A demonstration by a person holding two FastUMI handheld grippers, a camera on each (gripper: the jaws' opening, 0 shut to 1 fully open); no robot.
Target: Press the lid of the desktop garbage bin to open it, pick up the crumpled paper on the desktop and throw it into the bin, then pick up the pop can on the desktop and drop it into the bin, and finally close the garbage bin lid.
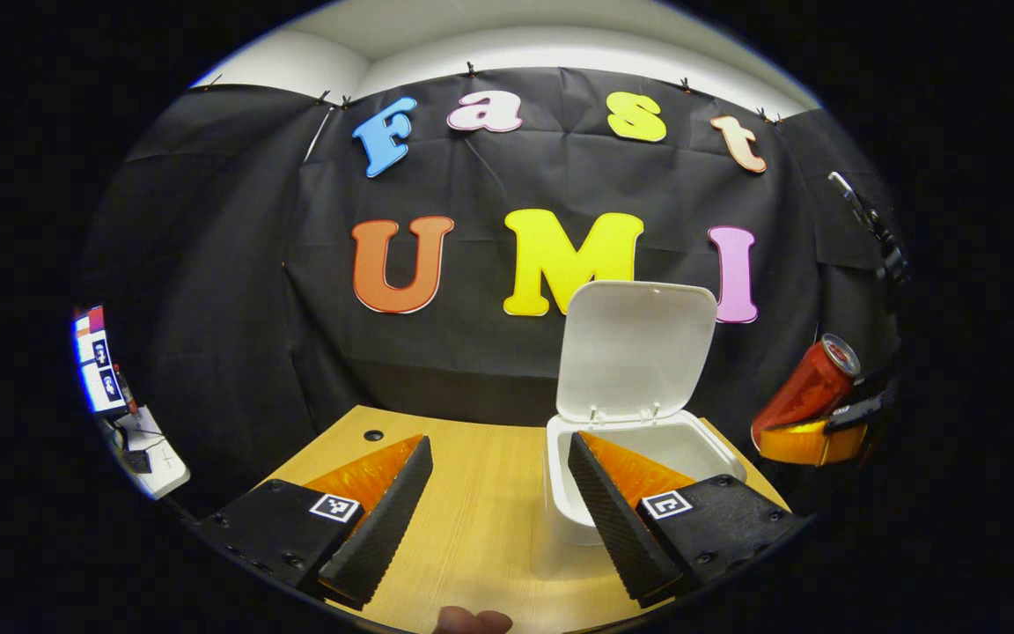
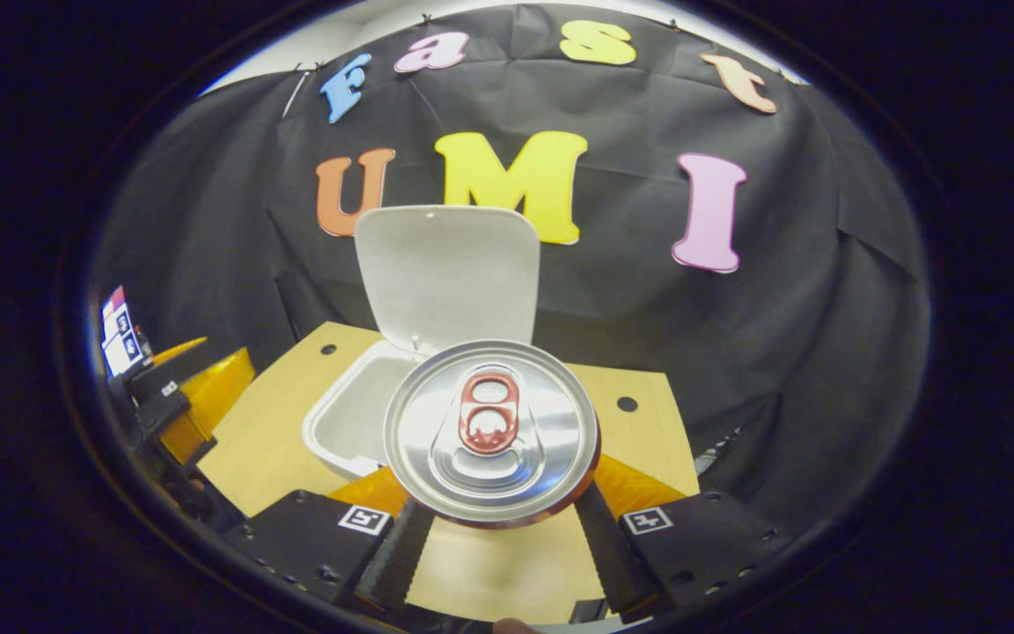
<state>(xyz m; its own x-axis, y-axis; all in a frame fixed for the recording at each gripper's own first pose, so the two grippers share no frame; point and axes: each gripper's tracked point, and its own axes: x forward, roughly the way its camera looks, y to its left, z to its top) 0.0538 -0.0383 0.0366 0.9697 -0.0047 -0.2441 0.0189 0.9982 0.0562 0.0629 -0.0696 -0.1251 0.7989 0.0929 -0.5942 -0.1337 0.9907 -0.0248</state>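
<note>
Fingers of the right gripper (image 2: pixel 491 519) clamp the pop can (image 2: pixel 491 431); beyond them the garbage bin (image 2: pixel 344 423) stands open. Left gripper (image 1: pixel 500 480) fingers spread wide, empty.

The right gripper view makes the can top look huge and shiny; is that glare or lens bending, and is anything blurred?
Right gripper view: the red pop can's silver top sits close to the fisheye lens, so it looms large, with soft reflections but no blown-out glare. Left gripper view: the wooden desktop curves near the edges, and the white plastic bin's raised lid stays sharp.
</note>
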